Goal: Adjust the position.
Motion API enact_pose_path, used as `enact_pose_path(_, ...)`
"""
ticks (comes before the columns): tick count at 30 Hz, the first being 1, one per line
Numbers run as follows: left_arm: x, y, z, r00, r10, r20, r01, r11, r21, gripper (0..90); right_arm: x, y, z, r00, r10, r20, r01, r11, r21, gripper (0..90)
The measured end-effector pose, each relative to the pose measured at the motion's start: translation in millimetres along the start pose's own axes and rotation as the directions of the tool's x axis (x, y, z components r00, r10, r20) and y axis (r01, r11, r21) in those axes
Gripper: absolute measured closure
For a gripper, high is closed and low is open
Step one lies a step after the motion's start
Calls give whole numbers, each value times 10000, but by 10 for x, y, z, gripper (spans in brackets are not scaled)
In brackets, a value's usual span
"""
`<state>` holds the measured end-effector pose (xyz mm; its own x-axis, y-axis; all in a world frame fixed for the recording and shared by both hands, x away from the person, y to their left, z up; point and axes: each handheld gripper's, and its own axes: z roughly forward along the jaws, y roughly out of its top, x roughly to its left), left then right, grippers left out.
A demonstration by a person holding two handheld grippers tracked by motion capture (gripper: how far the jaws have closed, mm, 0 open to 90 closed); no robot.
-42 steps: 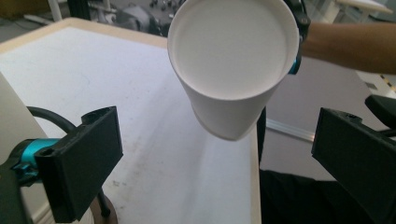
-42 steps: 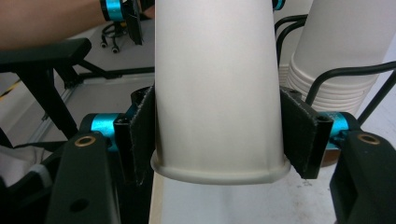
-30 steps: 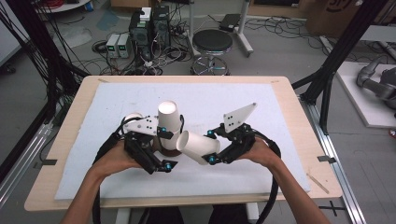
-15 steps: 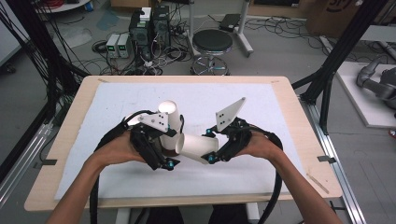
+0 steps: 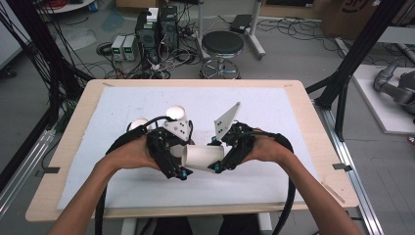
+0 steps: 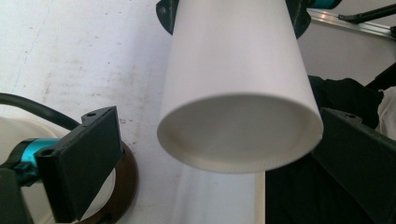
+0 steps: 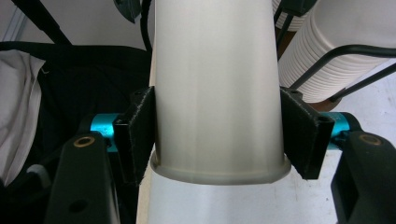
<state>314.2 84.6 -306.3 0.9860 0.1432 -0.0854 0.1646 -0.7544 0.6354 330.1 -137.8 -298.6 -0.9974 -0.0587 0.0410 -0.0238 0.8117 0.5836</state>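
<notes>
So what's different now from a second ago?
Both hands pulled back toward the person. The white paper cup came along, lying sideways in the right gripper, which stayed clamped near its rim. The left gripper stayed open around the cup's base. The cup stacks stayed put.

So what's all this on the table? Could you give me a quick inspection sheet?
Surface: white mat on a wooden table.
Job's things: white paper cup held sideways above the mat; stack of cups beside it.
Clutter: nothing seen.
Grippers: right gripper shut on the cup near its rim; left gripper open around its base.
Cables: black, trailing from both grippers.
Surroundings: stool, electronics boxes, floor wiring.
</notes>
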Motion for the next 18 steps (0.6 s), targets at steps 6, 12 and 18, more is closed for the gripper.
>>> enact_pose_path(6,17,50,69,10000,28,-84,-24,9990,437,18,-26,71,52,9999,-130,72,126,9988,471,347)
enact_pose_path(12,38,54,139,10000,-28,-80,34,9974,724,18,-59,128,109,9994,-329,60,323,9961,816,346)
enact_pose_path(18,40,58,161,9999,-23,-115,33,9966,827,18,-68,176,125,9996,-266,-14,266,9944,1023,347)
